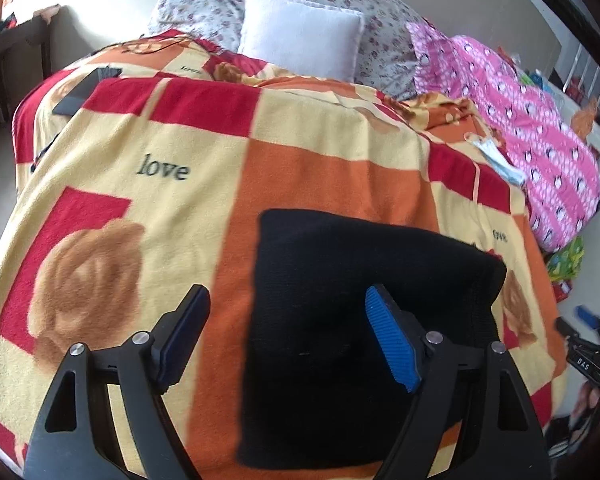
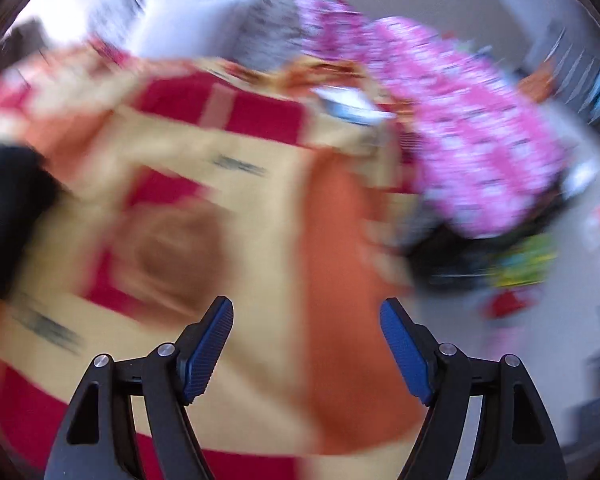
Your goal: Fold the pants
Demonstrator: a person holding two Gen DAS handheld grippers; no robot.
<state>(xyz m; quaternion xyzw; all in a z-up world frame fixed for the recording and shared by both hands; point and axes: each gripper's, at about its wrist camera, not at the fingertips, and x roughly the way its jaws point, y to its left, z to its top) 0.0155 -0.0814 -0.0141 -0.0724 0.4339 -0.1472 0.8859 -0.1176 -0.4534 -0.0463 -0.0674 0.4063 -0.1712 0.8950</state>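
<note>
Pants point(image 1: 352, 320), black and already folded into a compact block, lie on the patterned blanket point(image 1: 172, 216) in the lower centre of the left wrist frame, while the left gripper point(image 1: 288, 332) and the right gripper point(image 2: 306, 348) both have fingers spread and hold nothing. I judge that a careless grasp could drag one layer and undo the fold, because the right view is blurred. On the blanket "love" is readable at middle left.
</note>
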